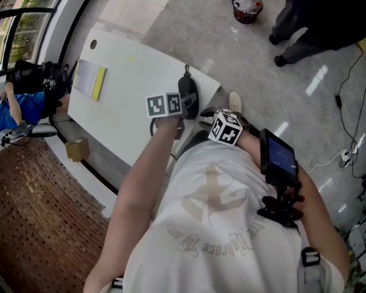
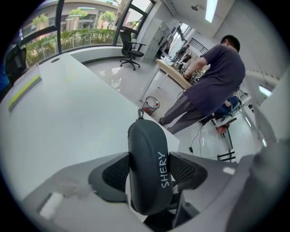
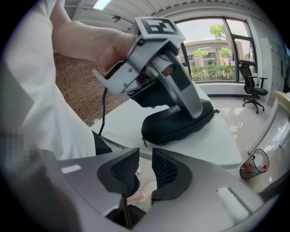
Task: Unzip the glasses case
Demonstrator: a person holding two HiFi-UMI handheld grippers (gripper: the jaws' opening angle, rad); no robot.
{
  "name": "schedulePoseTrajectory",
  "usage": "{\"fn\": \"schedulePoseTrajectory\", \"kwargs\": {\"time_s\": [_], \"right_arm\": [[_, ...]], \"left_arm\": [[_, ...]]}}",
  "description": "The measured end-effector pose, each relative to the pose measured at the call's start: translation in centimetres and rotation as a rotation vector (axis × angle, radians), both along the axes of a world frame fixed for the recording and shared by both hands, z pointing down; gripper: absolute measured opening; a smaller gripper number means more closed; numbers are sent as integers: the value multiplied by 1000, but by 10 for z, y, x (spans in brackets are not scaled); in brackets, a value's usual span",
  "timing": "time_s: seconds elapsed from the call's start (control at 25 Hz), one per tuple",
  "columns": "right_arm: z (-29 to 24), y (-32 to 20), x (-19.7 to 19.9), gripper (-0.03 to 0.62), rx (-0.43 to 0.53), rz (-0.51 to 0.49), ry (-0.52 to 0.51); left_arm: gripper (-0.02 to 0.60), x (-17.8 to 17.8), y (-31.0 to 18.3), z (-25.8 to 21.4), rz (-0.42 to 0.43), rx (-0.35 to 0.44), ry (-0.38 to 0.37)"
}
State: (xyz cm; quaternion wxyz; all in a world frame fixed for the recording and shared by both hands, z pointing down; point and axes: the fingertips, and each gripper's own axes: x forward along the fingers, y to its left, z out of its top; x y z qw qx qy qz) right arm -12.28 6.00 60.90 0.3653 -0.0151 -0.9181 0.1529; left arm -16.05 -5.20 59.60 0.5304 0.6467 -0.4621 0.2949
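Note:
A black zipped glasses case (image 1: 187,95) lies on the near corner of the white table (image 1: 126,74). My left gripper (image 1: 184,110) is shut on it, its pads pressing both long sides of the glasses case (image 2: 147,149), which bears white lettering. A small loop (image 2: 139,113) sticks out at its far end. In the right gripper view the case (image 3: 181,123) shows a zip pull (image 3: 145,142) at its near end. My right gripper (image 3: 144,170) hovers off the table's edge just short of the case, jaws open by a narrow gap with nothing between them.
A yellow-edged booklet (image 1: 91,79) lies at the table's far side. A bin (image 1: 247,8) stands on the floor beyond, near a standing person (image 2: 208,86). A cardboard box (image 1: 77,150) sits left of the table. An office chair (image 2: 131,47) stands by the windows.

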Motion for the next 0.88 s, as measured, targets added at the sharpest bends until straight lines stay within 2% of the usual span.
{"fn": "schedulePoseTrajectory", "kwargs": {"time_s": [0.2, 0.48, 0.56, 0.72, 0.88], "right_arm": [[1, 3, -4, 95, -48, 7, -23], [-3, 1, -9, 64, -110, 33, -74], [-3, 1, -9, 14, -113, 37, -77], [-6, 3, -8, 8, -160, 43, -64], [-3, 1, -7, 6, -148, 51, -44]], "left_arm": [[293, 5, 2, -9, -83, 0, 101], [293, 1, -3, -10, -158, 7, 138], [293, 1, -4, -11, -157, 12, 128], [293, -5, -5, -9, -147, 25, 81], [293, -6, -7, -5, -122, 30, 55]]}}
